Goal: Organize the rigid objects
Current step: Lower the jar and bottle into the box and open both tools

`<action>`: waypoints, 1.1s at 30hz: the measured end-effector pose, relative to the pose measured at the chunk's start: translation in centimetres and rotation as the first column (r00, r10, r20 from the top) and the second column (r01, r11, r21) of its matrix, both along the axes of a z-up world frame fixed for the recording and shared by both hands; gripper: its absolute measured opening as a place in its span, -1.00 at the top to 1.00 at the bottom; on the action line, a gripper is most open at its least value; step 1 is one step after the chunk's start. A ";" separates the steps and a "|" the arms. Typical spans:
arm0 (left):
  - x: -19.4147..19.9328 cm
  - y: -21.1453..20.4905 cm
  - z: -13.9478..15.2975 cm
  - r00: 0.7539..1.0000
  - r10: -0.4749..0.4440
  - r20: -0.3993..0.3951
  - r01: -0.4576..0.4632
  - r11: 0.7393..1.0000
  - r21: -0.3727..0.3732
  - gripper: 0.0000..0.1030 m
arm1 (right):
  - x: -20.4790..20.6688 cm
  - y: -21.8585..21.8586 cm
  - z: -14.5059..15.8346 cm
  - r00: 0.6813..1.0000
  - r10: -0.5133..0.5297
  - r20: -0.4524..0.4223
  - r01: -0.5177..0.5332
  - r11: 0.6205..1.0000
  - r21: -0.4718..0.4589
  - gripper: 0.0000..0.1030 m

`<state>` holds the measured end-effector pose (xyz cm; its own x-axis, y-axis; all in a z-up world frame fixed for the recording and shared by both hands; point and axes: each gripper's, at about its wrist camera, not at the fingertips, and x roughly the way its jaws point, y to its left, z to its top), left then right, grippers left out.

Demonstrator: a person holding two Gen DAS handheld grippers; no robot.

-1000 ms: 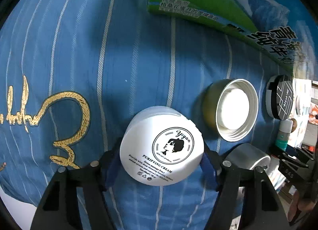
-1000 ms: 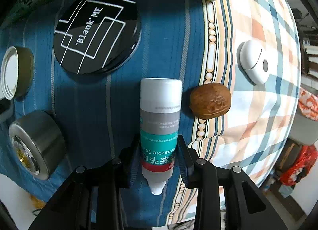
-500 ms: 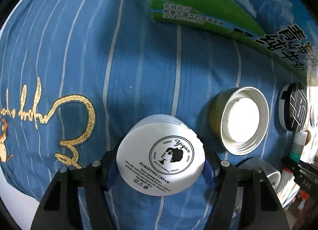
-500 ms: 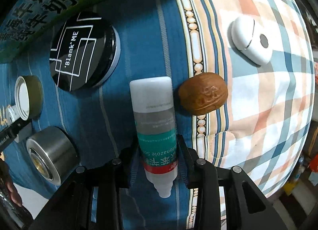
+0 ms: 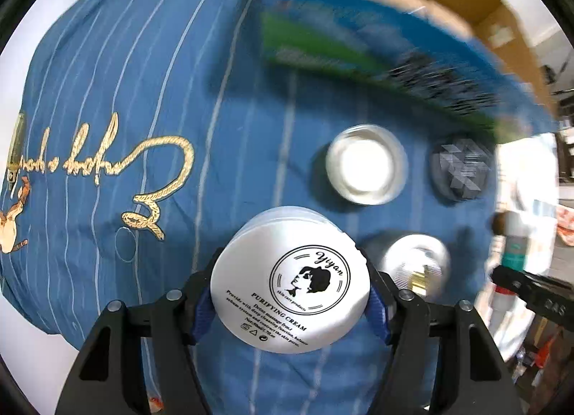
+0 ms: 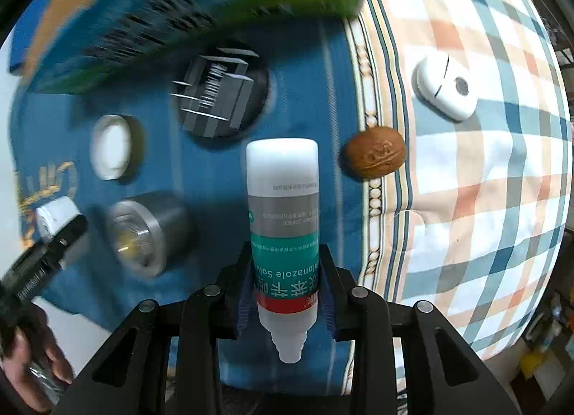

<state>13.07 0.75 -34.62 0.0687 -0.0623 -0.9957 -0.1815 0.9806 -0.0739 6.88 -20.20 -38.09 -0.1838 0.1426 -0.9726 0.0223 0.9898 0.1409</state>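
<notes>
My left gripper [image 5: 288, 298] is shut on a white cream jar [image 5: 290, 278] with a black "Yiyan" logo and holds it above the blue striped cloth [image 5: 143, 74]. My right gripper [image 6: 285, 291] is shut on a white bottle [image 6: 283, 207] with a grey, teal and red label, its nozzle toward the camera, lifted above the cloth. The left gripper with the jar [image 6: 53, 214] shows at the left edge of the right wrist view. The right gripper with the bottle [image 5: 514, 246] shows at the right edge of the left wrist view.
On the cloth lie an upturned lid [image 5: 366, 167], a black round compact [image 5: 461, 169], a silver metal cylinder [image 5: 418, 264], a brown walnut [image 6: 375, 156] and a white earbud case [image 6: 446, 86]. An open blue and green cardboard box [image 5: 376, 42] stands at the back.
Both grippers have lifted and pulled back with their objects. The scene looks smaller and farther, and the open top of the box has come into view.
</notes>
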 end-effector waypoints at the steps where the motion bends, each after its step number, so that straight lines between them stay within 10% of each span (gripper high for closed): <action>1: -0.3 -0.4 1.4 1.000 -0.006 0.019 0.006 1.000 -0.016 -0.27 | -0.4 -0.1 1.2 1.000 -0.001 0.012 0.001 1.000 0.017 0.33; 9: 7.9 -5.1 12.9 0.974 -0.101 0.201 0.136 0.976 -0.168 -0.27 | 3.2 -0.9 12.0 0.987 -0.023 0.158 -0.008 0.982 0.188 0.33; 14: 15.9 -6.4 13.9 0.960 -0.146 0.239 0.193 0.963 -0.187 -0.27 | 9.4 -0.6 14.8 0.962 -0.005 0.272 -0.040 0.986 0.161 0.33; 25: 31.5 -5.0 0.7 0.996 -0.088 0.032 0.093 0.954 -0.283 -0.27 | 29.6 0.6 6.9 0.978 0.017 0.209 -0.025 0.999 0.037 0.33; 33: 35.1 -5.7 -5.6 0.993 -0.058 -0.099 0.023 0.948 -0.318 -0.27 | 35.2 1.0 -1.4 0.993 0.040 0.113 -0.036 0.999 -0.039 0.32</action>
<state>48.16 -4.93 -40.19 -0.0452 -0.3756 -0.9257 -0.1658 0.9166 -0.3638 42.10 -19.23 -39.52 -0.0762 0.1010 -0.9920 -0.0295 0.9942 0.1035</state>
